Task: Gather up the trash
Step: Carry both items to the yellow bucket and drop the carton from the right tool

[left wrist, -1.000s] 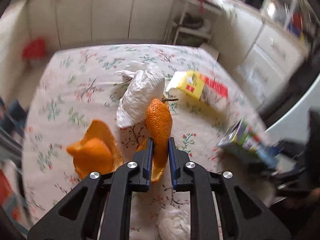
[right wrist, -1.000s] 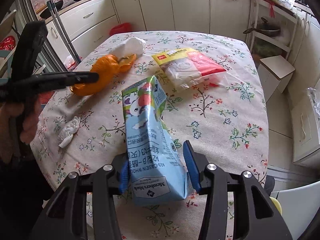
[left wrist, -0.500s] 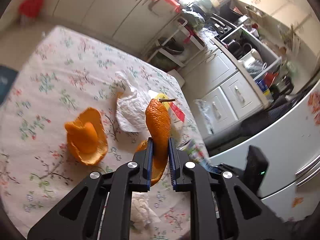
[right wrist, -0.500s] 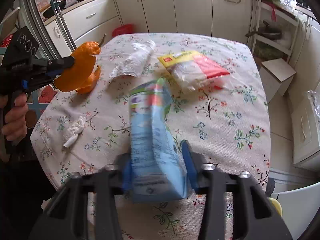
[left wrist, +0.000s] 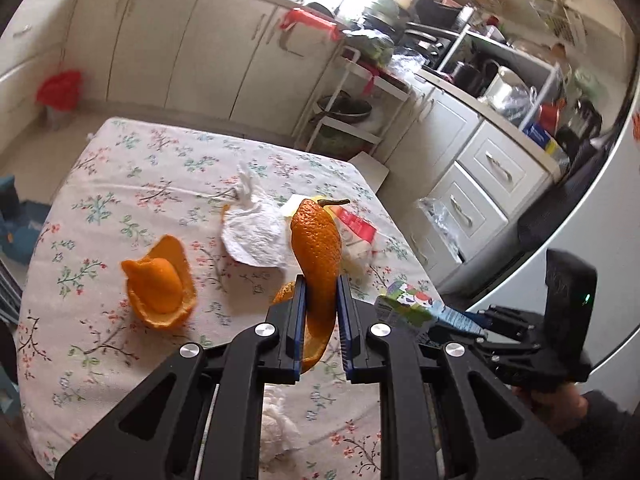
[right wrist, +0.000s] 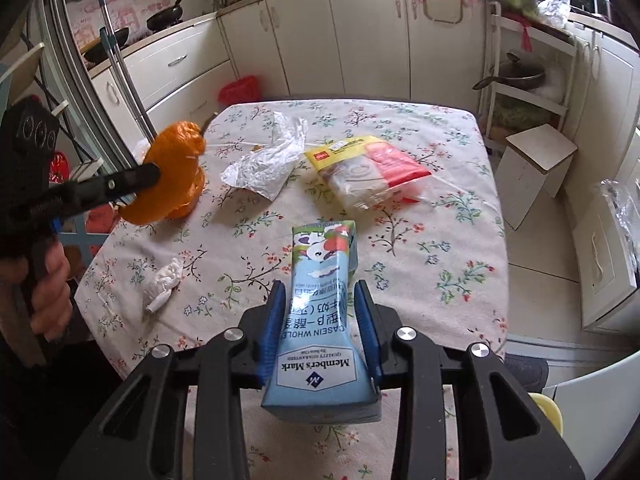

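Orange peel (left wrist: 316, 248), a long curled strip with a stalk at its tip, is clamped in the left gripper (left wrist: 318, 320). Its jaws stand nearly together, pads pressing both faces of the strip. The strip's long axis runs straight out along the fingers toward twelve o'clock, and it hangs clear above the floral tablecloth (left wrist: 120, 184). In the right wrist view the same peel sits at about ten o'clock, off the table's left edge.

Remaining trash, read left to right in the left wrist view: a second peel cup (left wrist: 160, 284) at ten o'clock of the left gripper, lying on the cloth; a crumpled white plastic bag (left wrist: 256, 232) at eleven o'clock; a yellow-and-red packet (left wrist: 354, 228) just right of twelve, partly hidden behind the held strip; a white tissue wad (left wrist: 276, 428) close in, under the fingers. The left hand is judged nearer to the peel cup and the tissue.

The right gripper (right wrist: 322, 332) is closed on a blue milk carton (right wrist: 320, 320); its pads dent the carton's waist. The carton's long axis points to twelve o'clock, lifted off the cloth. From it, the packet lies at one o'clock, the bag at eleven.

No bin is identified with certainty. Both grippers are full, so the next move is judged to be a carry to disposal.
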`<state>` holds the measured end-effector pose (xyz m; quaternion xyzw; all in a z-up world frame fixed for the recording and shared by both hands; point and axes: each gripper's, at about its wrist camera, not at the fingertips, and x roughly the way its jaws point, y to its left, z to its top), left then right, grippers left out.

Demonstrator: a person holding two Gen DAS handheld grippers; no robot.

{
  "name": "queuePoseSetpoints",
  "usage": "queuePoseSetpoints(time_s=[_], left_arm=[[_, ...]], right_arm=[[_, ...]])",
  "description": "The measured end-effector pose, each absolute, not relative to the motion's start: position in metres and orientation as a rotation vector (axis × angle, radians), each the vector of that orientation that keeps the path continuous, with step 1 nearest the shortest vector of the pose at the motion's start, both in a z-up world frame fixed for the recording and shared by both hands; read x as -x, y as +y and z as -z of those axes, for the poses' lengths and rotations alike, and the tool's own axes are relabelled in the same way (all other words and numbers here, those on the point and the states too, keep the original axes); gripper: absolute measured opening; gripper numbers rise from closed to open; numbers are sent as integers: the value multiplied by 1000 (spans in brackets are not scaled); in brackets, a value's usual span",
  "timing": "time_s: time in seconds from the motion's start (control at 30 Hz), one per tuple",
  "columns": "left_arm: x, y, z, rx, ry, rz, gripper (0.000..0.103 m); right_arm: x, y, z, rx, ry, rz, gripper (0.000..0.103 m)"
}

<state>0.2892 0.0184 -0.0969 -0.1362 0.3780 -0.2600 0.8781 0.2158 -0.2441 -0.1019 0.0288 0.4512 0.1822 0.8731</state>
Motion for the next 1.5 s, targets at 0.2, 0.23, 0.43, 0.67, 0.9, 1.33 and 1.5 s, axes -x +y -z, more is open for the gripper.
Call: queuePoseSetpoints(time_s=[0.2,0.23,0.43,0.67,0.9,1.33,1.5], left_arm=[[-274,-8,95,239,770,580,13],[-272,-13,95,232,768,586,13],[-263,-33,100,220,773,613,13],[-257,-50,106,189,783,617,13],[-254,-66,99,171,760,644,13],[-216,-176,110,65,799,822,13],[-193,-227,121,54,831,896,13]], right_arm=[[-207,-256,95,-69,929,-357,34],[-205,-260,92,-71,923,-351,33],[-196,-275,102,-59,956,-324,29],[-193,-275,117,3,1004,-317,28],[-177,-300,85,-1,898,-268,28],[-151,-413,116,-128,1024,-5,28],[-145,-439,154,-191,1143,41,28]])
